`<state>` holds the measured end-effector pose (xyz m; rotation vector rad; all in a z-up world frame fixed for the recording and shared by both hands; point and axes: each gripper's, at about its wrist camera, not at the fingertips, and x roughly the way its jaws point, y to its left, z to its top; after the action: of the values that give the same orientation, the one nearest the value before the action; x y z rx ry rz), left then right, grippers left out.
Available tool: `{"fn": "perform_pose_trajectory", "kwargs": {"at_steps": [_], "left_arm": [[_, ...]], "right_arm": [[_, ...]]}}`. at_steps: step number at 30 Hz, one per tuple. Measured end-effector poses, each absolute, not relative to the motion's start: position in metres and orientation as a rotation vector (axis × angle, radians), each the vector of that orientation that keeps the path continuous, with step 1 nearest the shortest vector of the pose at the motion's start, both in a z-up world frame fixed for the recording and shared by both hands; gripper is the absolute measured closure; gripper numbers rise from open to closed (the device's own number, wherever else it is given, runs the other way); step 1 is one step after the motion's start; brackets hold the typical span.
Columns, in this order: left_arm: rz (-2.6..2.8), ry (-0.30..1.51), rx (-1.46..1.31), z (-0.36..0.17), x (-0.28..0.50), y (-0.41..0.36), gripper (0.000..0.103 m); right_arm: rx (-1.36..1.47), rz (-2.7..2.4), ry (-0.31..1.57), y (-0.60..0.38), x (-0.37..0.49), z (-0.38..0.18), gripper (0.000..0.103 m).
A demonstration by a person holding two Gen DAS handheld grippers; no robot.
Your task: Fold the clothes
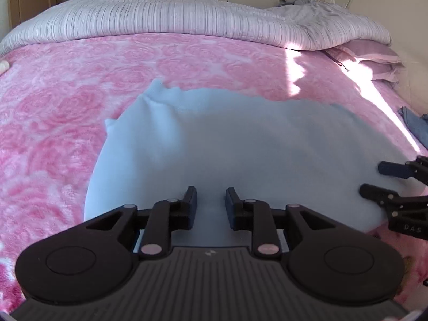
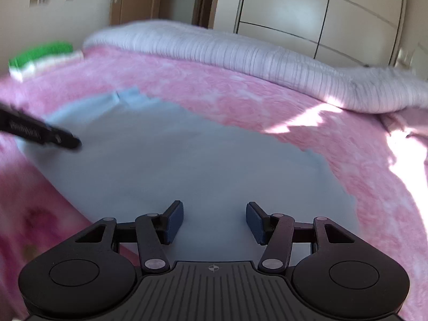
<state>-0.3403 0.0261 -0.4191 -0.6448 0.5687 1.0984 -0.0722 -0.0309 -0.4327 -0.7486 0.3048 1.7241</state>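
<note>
A light blue garment lies spread flat on the pink rose-patterned blanket; a ribbed cuff or collar sticks out at its far left corner. My left gripper hovers over the garment's near edge, its jaws a little apart with nothing pinched between them. At the right edge of this view my right gripper reaches in over the garment's right side. In the right wrist view the garment fills the middle, and my right gripper stands wide open above it, empty. One of the left gripper's fingers shows at the left.
A striped grey duvet is bunched along the far side of the bed, with pillows at the right. Blue clothing lies at the right edge. A green and white folded item sits at the far left. Wardrobe doors stand behind.
</note>
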Motion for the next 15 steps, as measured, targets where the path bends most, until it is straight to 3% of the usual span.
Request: {"fn": "perform_pose_trajectory", "kwargs": {"at_steps": [2, 3, 10, 15], "left_arm": [[1.144, 0.589, -0.653, -0.416, -0.347, 0.031, 0.089], [1.184, 0.619, -0.634, -0.414, -0.349, 0.032, 0.100], [1.281, 0.701, -0.603, -0.413, -0.363, 0.029, 0.099], [1.296, 0.736, -0.559, -0.411, -0.353, 0.023, 0.099]], "right_arm": [[-0.731, 1.670, 0.314, -0.029, -0.055, -0.442, 0.049], [-0.687, 1.669, 0.373, -0.028, -0.039, -0.442, 0.048], [-0.546, 1.627, 0.543, -0.032, 0.004, -0.430, 0.047], [-0.579, 1.599, 0.531, -0.037, -0.006, -0.418, 0.047]]}}
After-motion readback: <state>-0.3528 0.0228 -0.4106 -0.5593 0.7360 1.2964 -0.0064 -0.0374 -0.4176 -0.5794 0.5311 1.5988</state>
